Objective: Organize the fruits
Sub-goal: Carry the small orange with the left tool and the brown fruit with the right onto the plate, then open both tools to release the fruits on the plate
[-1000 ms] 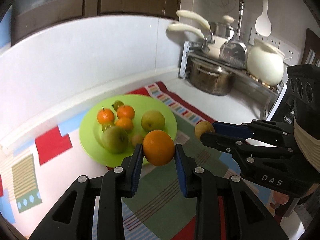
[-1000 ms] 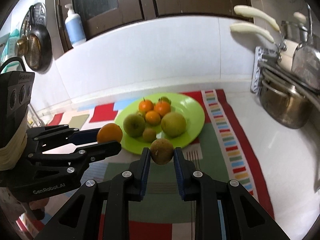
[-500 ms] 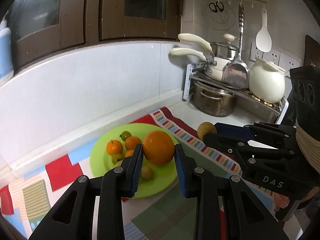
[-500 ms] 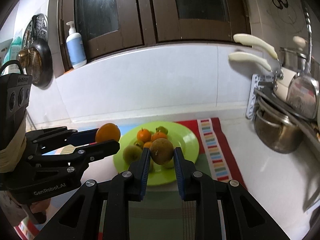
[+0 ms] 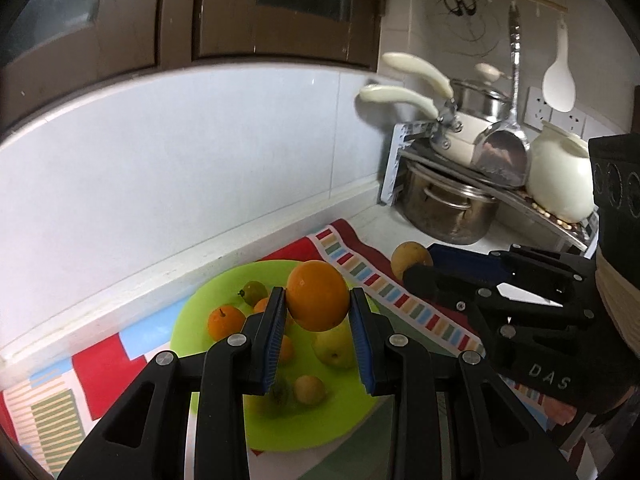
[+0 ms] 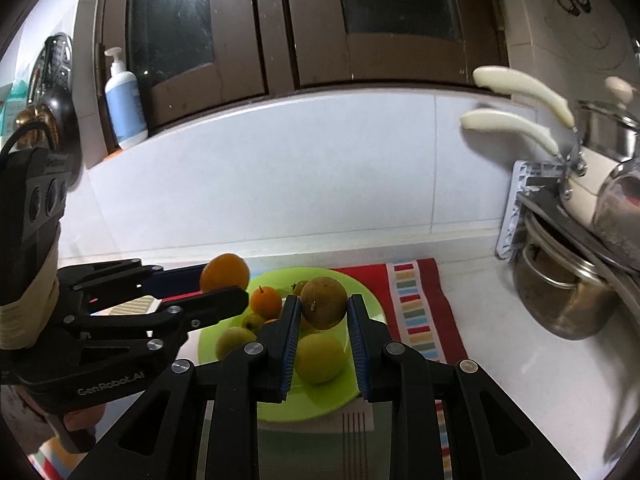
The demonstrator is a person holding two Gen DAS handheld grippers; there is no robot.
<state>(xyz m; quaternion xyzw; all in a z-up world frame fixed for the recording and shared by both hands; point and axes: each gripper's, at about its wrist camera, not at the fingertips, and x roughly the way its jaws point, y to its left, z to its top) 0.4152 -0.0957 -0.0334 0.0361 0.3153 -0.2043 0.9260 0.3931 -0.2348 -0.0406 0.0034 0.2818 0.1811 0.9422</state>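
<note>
Your left gripper pinches one orange, your right gripper one brown pear, both above the green plate's crowded middle; its near rim lies bare.

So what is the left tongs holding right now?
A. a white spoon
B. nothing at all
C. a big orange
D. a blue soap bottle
C. The left tongs are shut on a big orange, pinched between the two blue pads above the green plate; the right tongs hold a brownish fruit instead.
</note>
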